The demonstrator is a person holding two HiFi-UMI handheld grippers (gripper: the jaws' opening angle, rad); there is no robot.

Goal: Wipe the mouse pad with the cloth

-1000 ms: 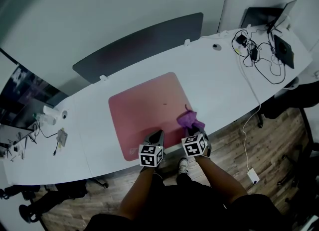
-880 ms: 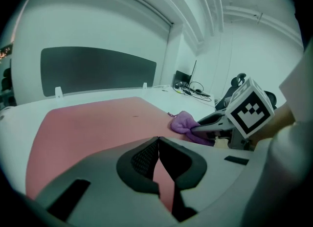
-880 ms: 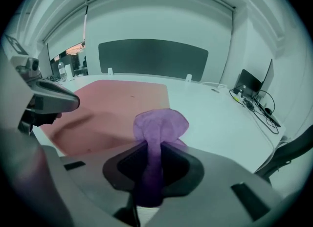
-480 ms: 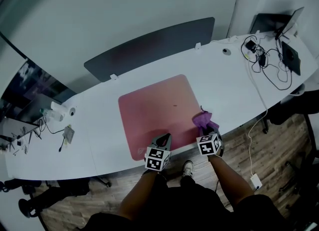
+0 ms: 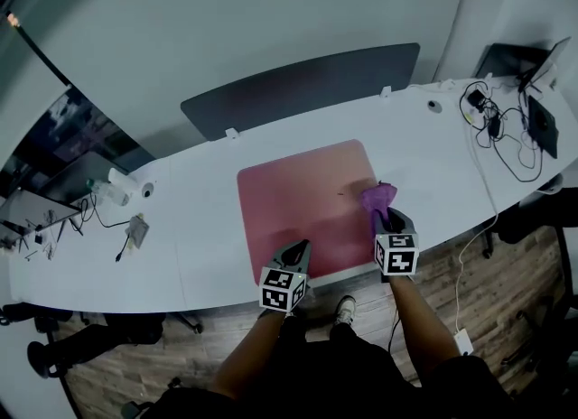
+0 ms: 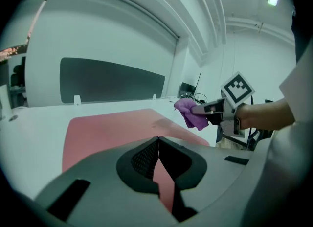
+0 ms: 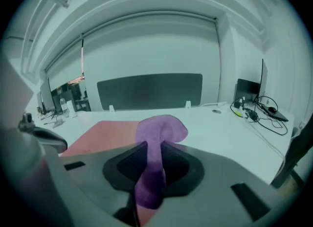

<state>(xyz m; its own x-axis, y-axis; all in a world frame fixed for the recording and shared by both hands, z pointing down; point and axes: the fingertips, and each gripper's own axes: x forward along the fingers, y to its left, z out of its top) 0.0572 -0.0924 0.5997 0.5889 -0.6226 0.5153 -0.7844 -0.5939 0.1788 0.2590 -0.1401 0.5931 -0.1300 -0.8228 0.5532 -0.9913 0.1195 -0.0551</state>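
A pink mouse pad lies in the middle of the white table. My right gripper is shut on a purple cloth at the pad's right edge. In the left gripper view the cloth hangs a little above the mouse pad, with a shadow under it. The cloth bunches out past the jaws in the right gripper view, over the mouse pad. My left gripper is shut on nothing at the pad's near edge; its jaws meet.
A dark divider panel stands along the table's far edge. Cables and a laptop crowd the right end. A bottle and small items sit at the left end. Wood floor shows below the near edge.
My right gripper has carried the cloth away from me along the pad's right edge. The left gripper has stayed at the near edge. The head camera has shifted.
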